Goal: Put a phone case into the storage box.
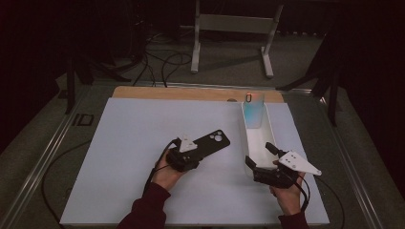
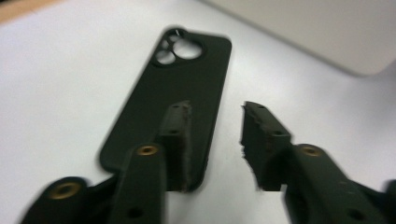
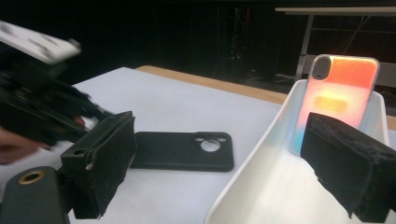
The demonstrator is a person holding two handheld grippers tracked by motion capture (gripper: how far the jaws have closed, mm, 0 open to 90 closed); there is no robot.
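Your left gripper [image 2: 215, 140], jaws released, hangs over the black case [image 2: 173, 98] on the worktop [image 1: 133, 143]; straddle one long edge squarely before clenching. Right gripper [image 1: 267, 160] gapes empty.

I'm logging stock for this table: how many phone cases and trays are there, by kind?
Black phone case: 1
Orange-to-blue gradient phone case: 1
White tray: 1
Total: 3

matt black phone case [image 2: 177, 98]; glossy white plastic tray [image 3: 261, 186].
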